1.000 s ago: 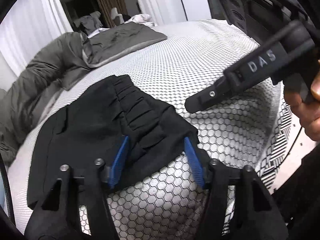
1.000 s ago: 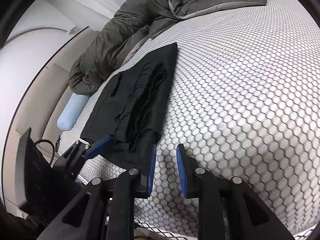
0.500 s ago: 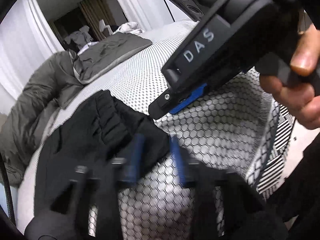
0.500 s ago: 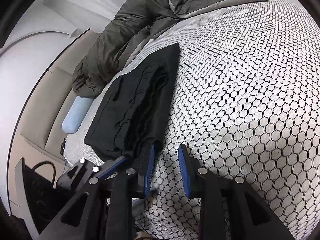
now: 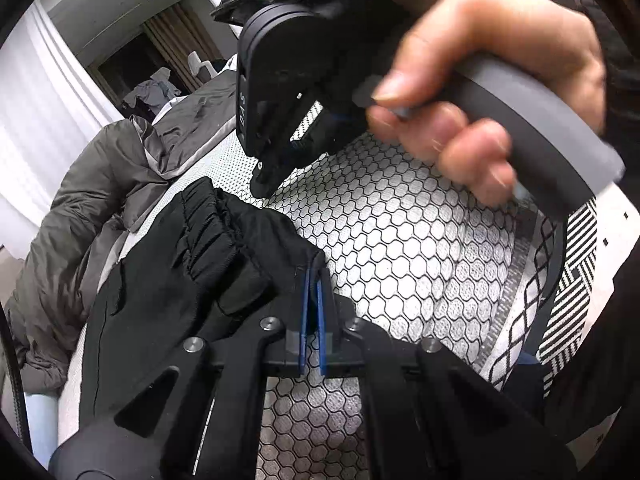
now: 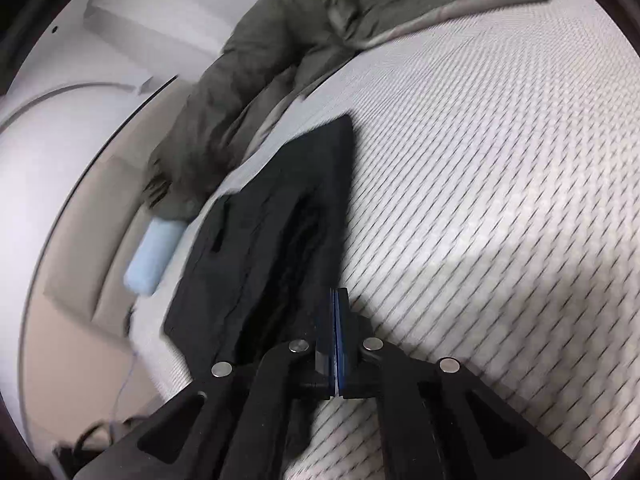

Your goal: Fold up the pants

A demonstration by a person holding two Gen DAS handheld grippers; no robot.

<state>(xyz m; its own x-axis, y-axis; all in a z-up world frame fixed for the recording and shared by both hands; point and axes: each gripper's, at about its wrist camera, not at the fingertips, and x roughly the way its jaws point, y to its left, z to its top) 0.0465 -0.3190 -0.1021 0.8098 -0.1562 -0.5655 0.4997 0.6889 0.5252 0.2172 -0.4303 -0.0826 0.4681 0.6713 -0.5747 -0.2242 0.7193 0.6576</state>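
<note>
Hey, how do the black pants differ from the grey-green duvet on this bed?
The black pants lie folded flat near the mattress's near edge, pinched by the left gripper; the grey-green duvet is bigger, puffy, heaped farther back, untouched. Both rest on the honeycomb-patterned mattress.

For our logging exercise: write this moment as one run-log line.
left gripper: shut on black pants corner | right gripper: shut on pants edge | surface: mattress

Black pants [image 5: 192, 280] lie just ahead of the black left gripper [image 5: 311, 280] with its blue pads, on a white mattress cover [image 5: 420, 248] printed with black honeycomb outlines. Beyond the pants — an olive-grey duvet [image 5: 80, 208]. To the left of the black, blue-padded right gripper [image 6: 336, 300] — a pale blue pillow [image 6: 154, 260]. The right hand [image 5: 480, 92] grips a grey handle [image 5: 532, 120].
</note>
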